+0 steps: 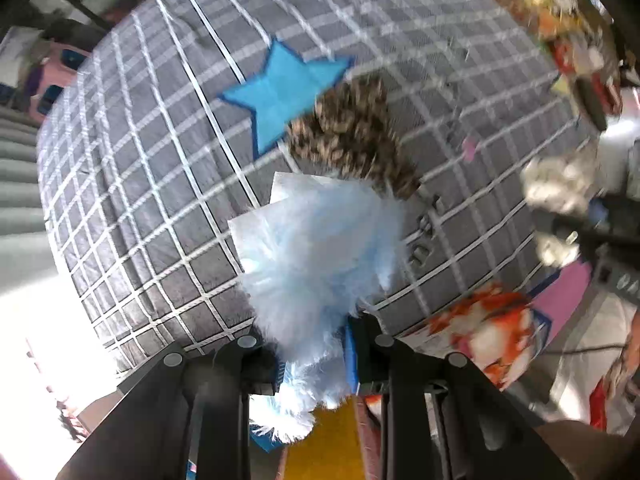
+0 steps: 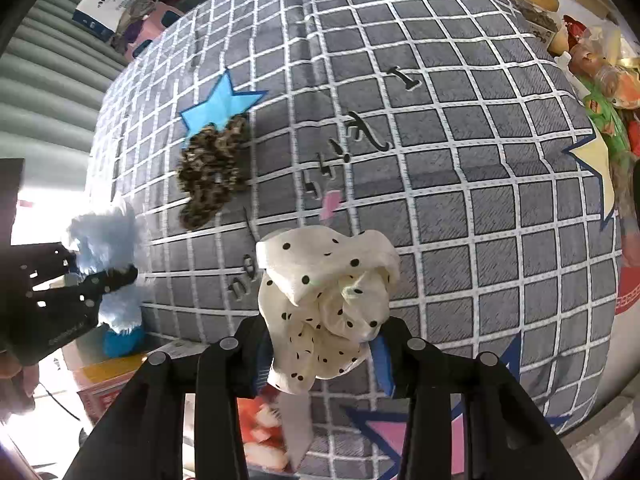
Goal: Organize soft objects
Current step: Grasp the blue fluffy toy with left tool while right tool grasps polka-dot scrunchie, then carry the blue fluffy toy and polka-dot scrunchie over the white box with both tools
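Pinching a fluffy pale-blue scrunchie (image 1: 316, 256) between its black fingers, the left gripper (image 1: 316, 360) hangs over the near edge of the grey checked quilt (image 1: 140, 184). Beside it, the right gripper (image 2: 324, 356) is clamped on a cream polka-dot scrunchie (image 2: 326, 300), also held at the quilt's near edge. Farther out on the fabric, a brown leopard-print scrunchie (image 2: 214, 168) lies loose, overlapping the lower tip of a blue star (image 2: 218, 106). Beyond the right side of the quilt, jars and snack packets (image 2: 592, 60) crowd together.
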Motion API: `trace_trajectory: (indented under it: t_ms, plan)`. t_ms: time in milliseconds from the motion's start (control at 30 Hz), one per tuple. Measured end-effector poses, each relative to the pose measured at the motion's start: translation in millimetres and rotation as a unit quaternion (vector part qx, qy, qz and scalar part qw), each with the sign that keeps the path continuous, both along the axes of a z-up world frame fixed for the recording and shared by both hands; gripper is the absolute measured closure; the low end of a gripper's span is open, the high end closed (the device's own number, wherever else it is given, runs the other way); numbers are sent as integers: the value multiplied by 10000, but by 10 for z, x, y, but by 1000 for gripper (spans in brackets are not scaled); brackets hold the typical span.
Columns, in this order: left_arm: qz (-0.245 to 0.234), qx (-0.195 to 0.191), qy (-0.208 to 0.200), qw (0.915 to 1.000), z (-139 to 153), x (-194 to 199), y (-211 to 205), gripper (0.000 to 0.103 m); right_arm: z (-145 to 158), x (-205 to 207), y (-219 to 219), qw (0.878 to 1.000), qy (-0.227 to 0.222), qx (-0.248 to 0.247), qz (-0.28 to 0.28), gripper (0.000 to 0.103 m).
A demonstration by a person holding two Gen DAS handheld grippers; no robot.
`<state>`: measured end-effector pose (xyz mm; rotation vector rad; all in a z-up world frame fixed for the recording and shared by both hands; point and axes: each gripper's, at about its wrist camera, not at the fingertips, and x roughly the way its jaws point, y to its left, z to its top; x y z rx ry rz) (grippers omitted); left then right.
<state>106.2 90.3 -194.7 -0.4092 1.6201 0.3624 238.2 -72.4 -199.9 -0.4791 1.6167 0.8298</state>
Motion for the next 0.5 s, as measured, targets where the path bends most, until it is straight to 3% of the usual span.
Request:
trace_trajectory:
  t_ms: [300, 500]
  plan:
    - [401, 327, -939, 9942, 570, -74, -505, 78, 284, -269, 87, 9996, -117, 177, 169, 60]
    - [762, 528, -1228, 9881, 802, -203, -518, 78, 530, -505, 267, 9979, -240, 363, 477, 60]
